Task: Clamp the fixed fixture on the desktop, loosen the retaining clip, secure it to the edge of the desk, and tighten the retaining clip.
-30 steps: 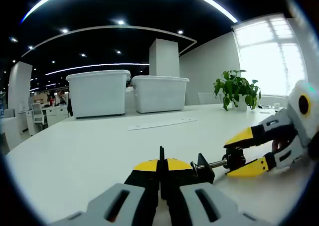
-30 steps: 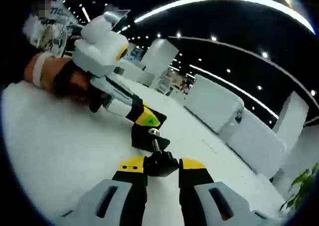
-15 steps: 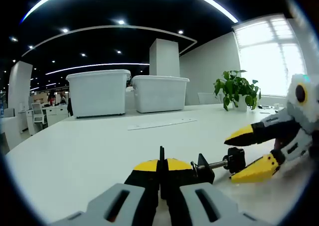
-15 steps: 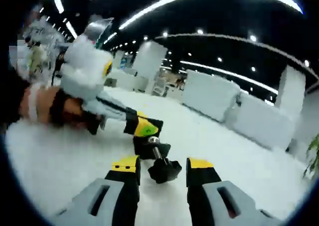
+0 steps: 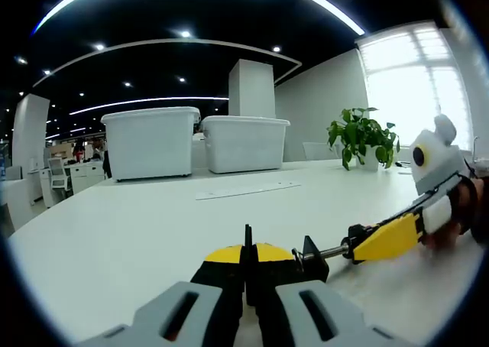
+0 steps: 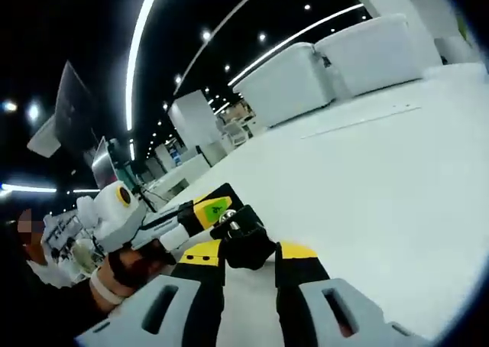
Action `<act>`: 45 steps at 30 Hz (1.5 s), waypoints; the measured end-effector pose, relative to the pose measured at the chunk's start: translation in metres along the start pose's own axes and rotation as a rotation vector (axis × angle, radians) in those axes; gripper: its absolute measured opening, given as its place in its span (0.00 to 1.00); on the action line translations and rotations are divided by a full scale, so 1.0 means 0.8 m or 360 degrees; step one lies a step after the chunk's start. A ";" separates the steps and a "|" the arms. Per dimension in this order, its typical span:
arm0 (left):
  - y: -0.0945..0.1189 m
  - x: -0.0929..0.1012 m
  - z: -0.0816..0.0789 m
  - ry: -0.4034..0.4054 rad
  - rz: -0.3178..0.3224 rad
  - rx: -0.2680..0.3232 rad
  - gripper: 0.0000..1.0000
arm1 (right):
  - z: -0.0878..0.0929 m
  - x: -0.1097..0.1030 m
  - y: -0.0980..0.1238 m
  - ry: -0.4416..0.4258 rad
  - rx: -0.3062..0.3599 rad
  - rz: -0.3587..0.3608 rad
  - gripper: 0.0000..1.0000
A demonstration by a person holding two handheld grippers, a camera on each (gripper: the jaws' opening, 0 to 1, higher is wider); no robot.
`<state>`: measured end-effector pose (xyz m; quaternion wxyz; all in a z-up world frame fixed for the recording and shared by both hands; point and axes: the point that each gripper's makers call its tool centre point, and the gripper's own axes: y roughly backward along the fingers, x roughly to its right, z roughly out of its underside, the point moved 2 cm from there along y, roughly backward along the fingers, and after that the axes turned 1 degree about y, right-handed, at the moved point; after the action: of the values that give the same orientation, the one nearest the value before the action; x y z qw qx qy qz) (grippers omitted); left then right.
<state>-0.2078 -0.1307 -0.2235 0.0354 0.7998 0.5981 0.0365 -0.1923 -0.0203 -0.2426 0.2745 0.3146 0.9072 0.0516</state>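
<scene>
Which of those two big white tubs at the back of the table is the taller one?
The left tub in the left gripper view. Its lid rises higher than that of the lower tub beside it.

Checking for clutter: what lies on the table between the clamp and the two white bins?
In the left gripper view, only a flat white strip lies between clamp and bins; otherwise bare table.
</scene>
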 end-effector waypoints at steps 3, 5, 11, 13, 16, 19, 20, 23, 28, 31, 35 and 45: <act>0.000 0.000 0.000 -0.0001 -0.0001 0.0000 0.04 | 0.002 -0.002 -0.001 0.0072 -0.0001 0.0012 0.24; 0.001 0.000 0.000 -0.0001 -0.0001 0.0000 0.04 | 0.002 -0.003 -0.002 0.0111 -0.0001 0.0017 0.23; 0.003 -0.001 0.000 -0.0001 -0.0002 0.0001 0.04 | 0.000 -0.009 -0.002 0.0481 0.0029 0.0079 0.23; 0.003 -0.001 0.000 -0.0001 -0.0002 0.0001 0.04 | -0.002 -0.013 -0.003 0.0734 0.0047 0.0118 0.23; 0.004 -0.002 0.000 0.0000 -0.0003 0.0001 0.04 | -0.004 -0.017 -0.003 0.1049 0.0064 0.0170 0.23; 0.004 -0.002 0.000 0.0001 -0.0005 0.0001 0.04 | -0.006 -0.021 -0.003 0.1403 0.0101 0.0219 0.23; 0.005 -0.002 0.000 0.0001 -0.0005 0.0001 0.04 | -0.006 -0.024 -0.003 0.1532 0.0109 0.0246 0.23; 0.005 -0.002 0.000 0.0002 -0.0007 0.0000 0.04 | -0.005 -0.028 -0.004 0.1859 0.0124 0.0307 0.23; 0.005 -0.003 0.001 0.0009 -0.0012 -0.0001 0.04 | -0.006 -0.028 -0.005 0.1975 0.0149 0.0338 0.23; 0.005 -0.003 0.001 0.0010 -0.0013 -0.0001 0.04 | -0.008 -0.025 -0.004 0.1945 0.0149 0.0338 0.23; 0.004 -0.002 0.001 0.0000 -0.0008 -0.0001 0.04 | -0.006 -0.020 -0.006 0.1742 0.0115 0.0302 0.25; 0.003 -0.002 0.001 -0.0001 -0.0005 -0.0002 0.04 | -0.007 -0.019 -0.006 0.0553 0.0077 0.0046 0.43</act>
<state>-0.2055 -0.1328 -0.2242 0.0361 0.7989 0.5992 0.0364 -0.1883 -0.0328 -0.2319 0.1051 0.3205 0.9374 0.0873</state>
